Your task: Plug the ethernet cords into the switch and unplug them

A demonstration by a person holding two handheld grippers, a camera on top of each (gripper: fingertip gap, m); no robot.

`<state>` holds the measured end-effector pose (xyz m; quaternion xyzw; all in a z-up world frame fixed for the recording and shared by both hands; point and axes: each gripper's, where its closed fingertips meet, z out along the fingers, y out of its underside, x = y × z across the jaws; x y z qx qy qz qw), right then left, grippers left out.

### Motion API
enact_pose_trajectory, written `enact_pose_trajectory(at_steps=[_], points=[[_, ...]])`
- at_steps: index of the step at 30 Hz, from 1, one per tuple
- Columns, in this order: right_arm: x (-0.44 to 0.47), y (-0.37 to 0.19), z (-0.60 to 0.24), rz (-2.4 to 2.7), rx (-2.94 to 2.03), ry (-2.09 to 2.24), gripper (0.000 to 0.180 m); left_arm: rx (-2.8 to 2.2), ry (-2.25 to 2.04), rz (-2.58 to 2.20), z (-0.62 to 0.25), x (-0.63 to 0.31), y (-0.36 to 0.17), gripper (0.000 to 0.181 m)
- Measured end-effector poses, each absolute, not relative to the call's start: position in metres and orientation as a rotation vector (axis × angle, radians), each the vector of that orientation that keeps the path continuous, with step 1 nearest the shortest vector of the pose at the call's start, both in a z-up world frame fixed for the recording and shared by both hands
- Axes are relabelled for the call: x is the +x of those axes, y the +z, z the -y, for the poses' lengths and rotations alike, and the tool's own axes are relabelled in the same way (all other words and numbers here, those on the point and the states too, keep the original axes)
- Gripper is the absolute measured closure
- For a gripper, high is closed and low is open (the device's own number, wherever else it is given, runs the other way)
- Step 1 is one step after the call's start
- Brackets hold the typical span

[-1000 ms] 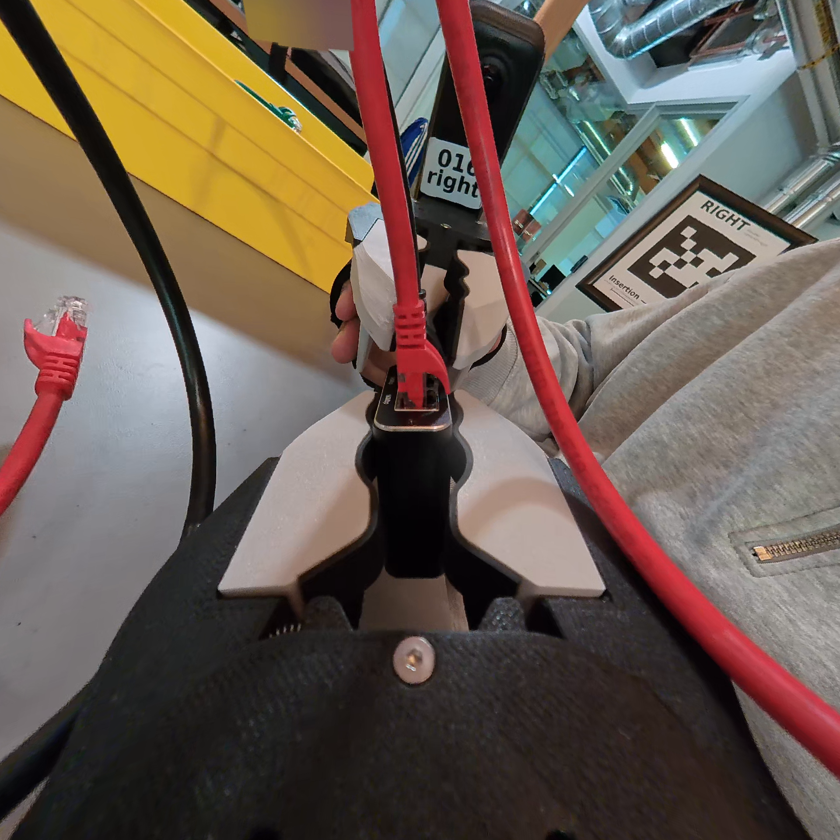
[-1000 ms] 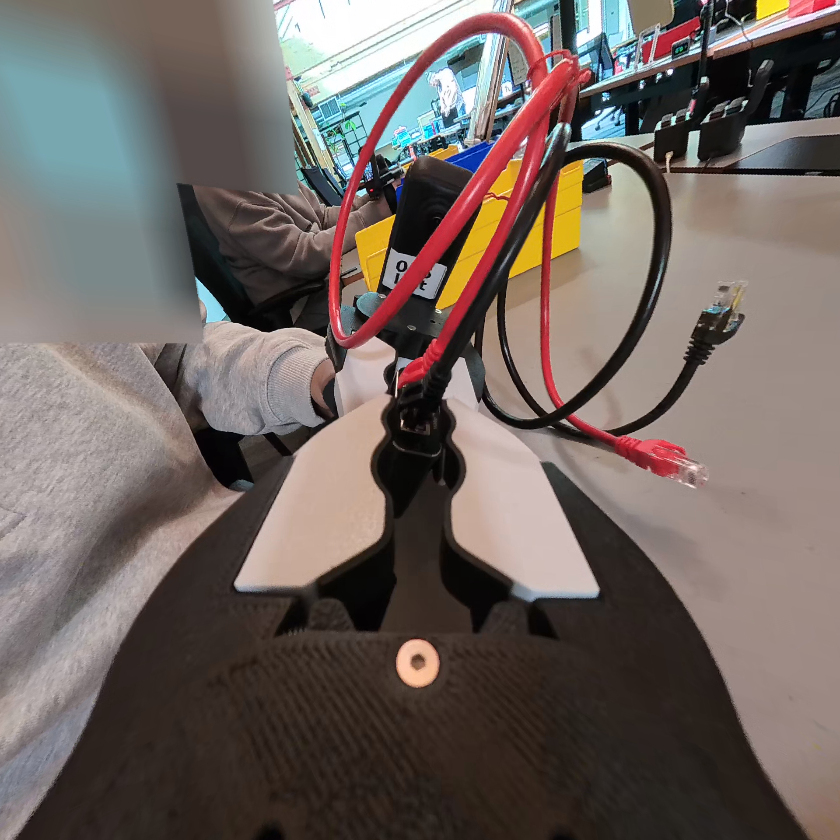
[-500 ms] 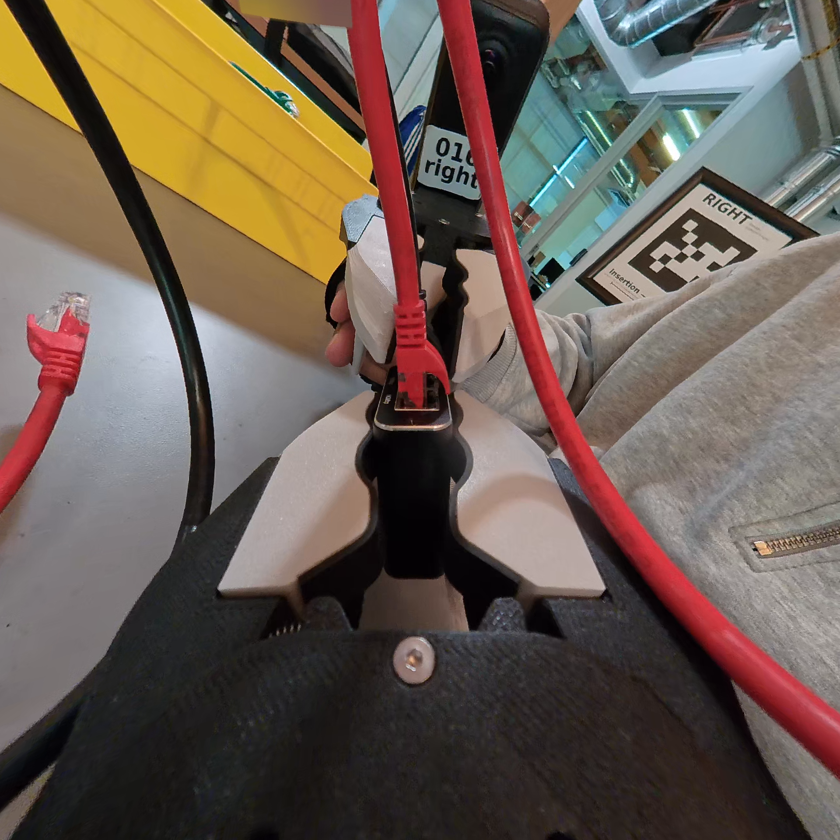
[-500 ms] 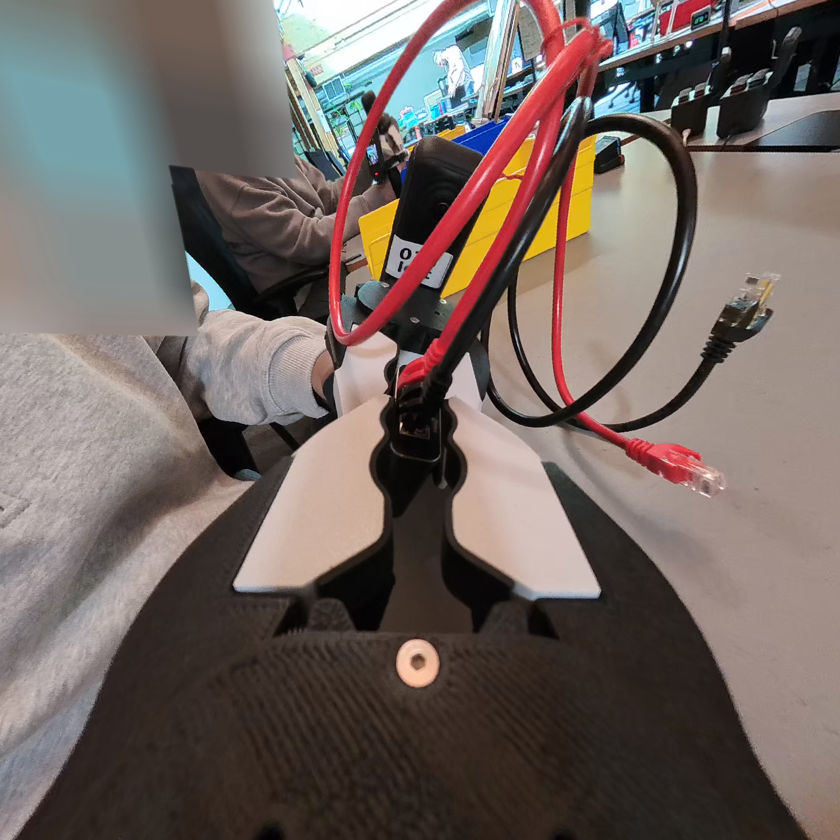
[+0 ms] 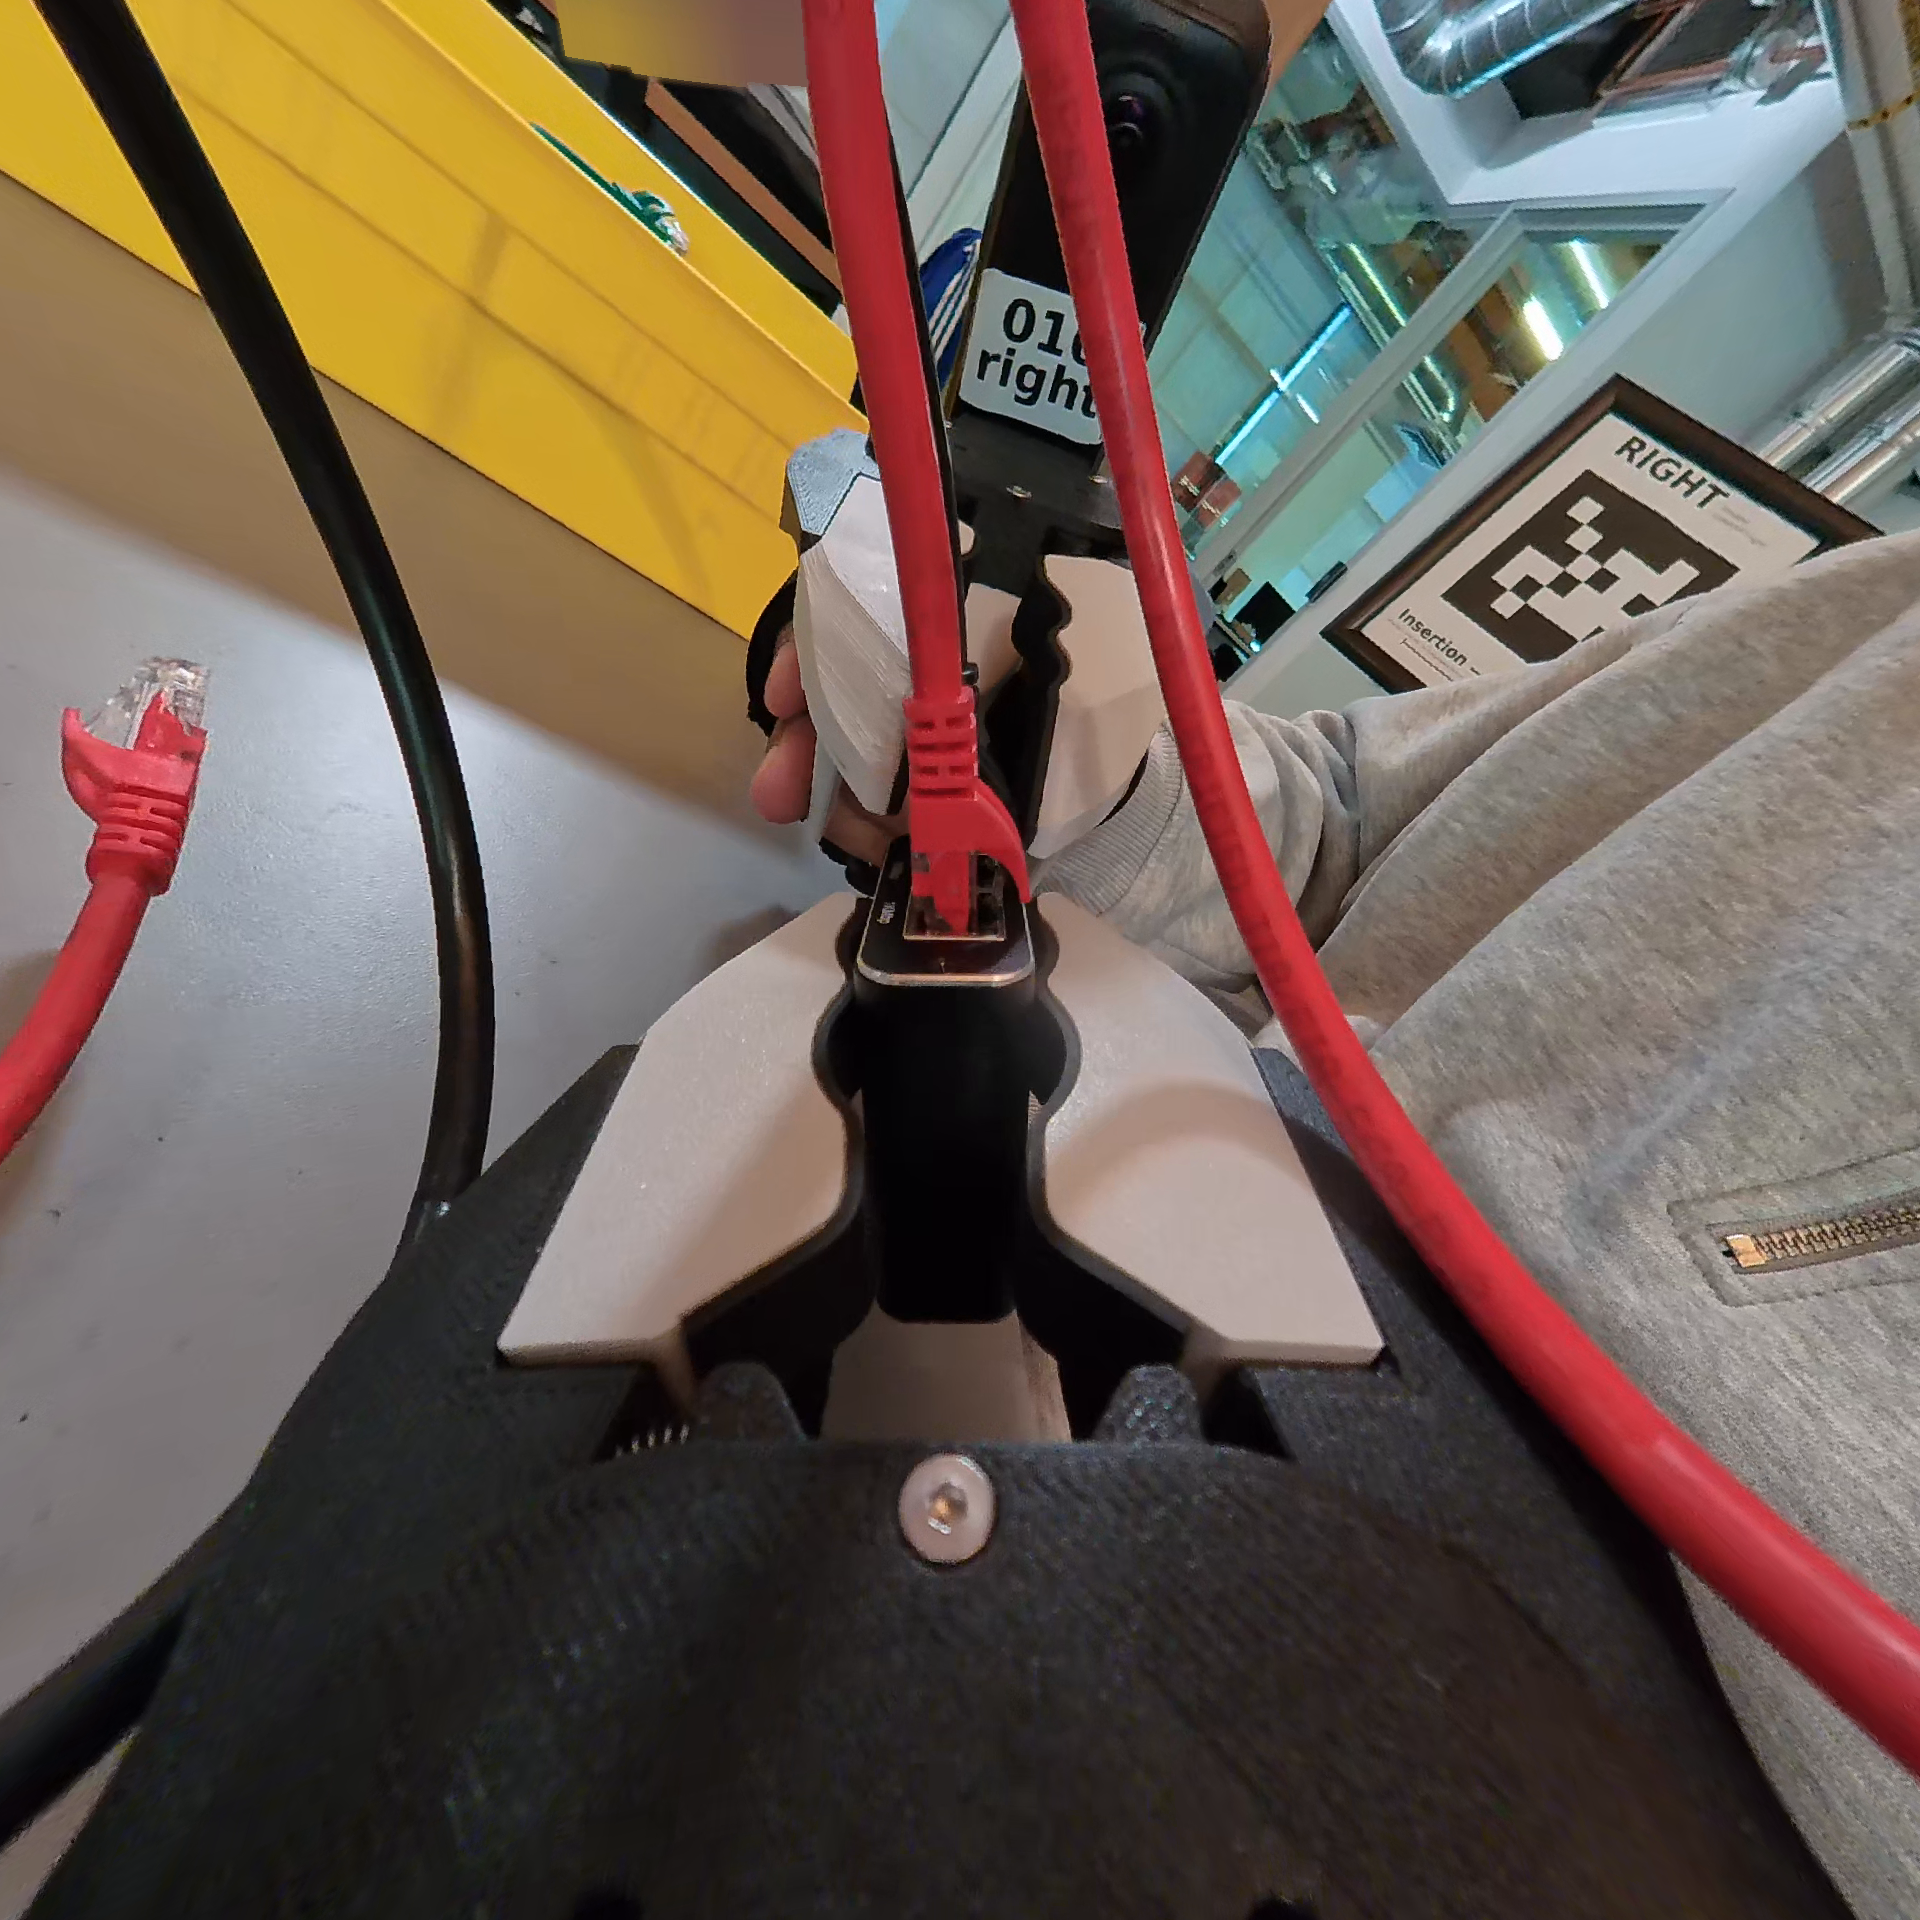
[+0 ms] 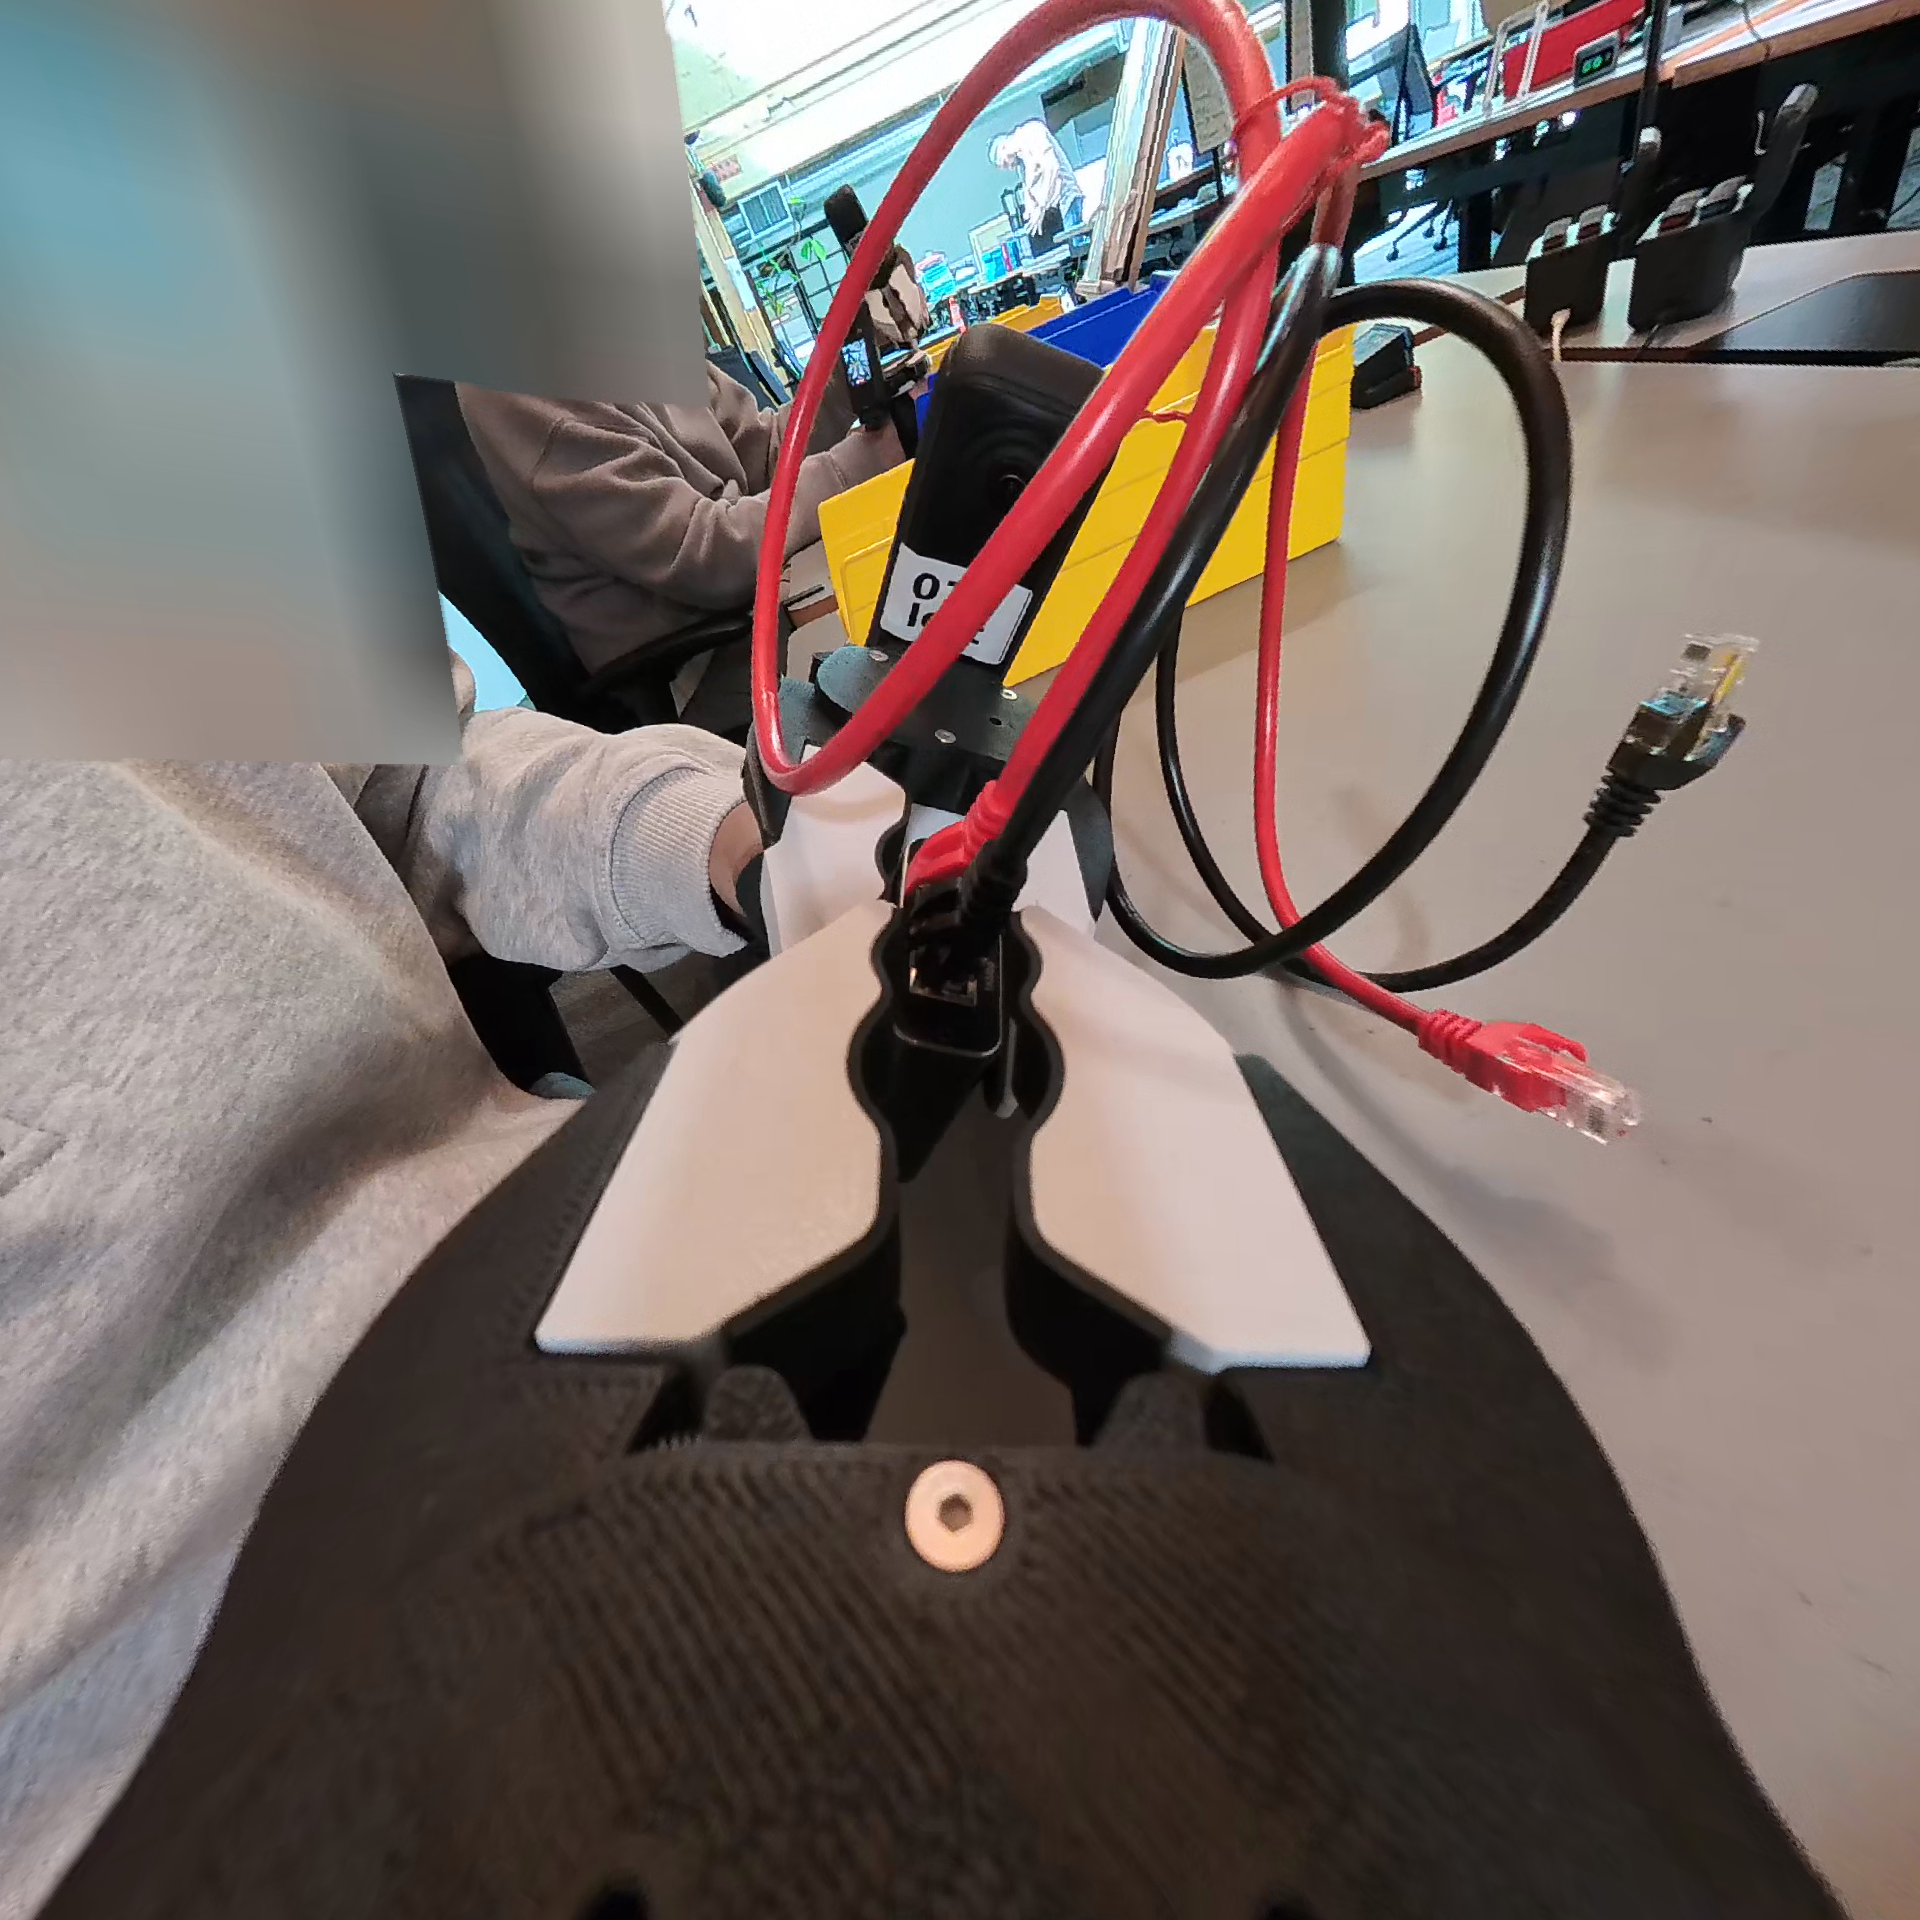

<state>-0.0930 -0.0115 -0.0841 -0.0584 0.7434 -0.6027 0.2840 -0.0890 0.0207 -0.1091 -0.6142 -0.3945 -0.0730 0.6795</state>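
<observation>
Switch point(image 5: 943, 1060) sits pinched between both grippers, left gripper point(image 5: 943, 997) and right gripper point(image 6: 951, 997).

Black textured gripper point(image 5: 943, 966) body — white fingers point(image 5: 717, 1132), grey sleeve point(image 5: 1558, 831).

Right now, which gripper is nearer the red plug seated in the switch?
Left. The left gripper clamps the switch beside the red plug; the right gripper clamps its far end, past the black plug.
</observation>
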Motion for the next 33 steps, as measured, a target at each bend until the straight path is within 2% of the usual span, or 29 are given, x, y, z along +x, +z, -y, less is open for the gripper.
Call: enact_pose_trajectory(at_steps=[20,33], points=[[-0.093,-0.084,0.013,-2.026,-0.194,-1.63,0.164,-1.346,-0.19,0.924,-0.02,-0.09,-0.106,0.154],[-0.097,-0.074,0.016,-2.064,-0.199,-1.738,0.165,-1.165,-0.37,0.924,-0.025,-0.089,-0.091,0.153]])
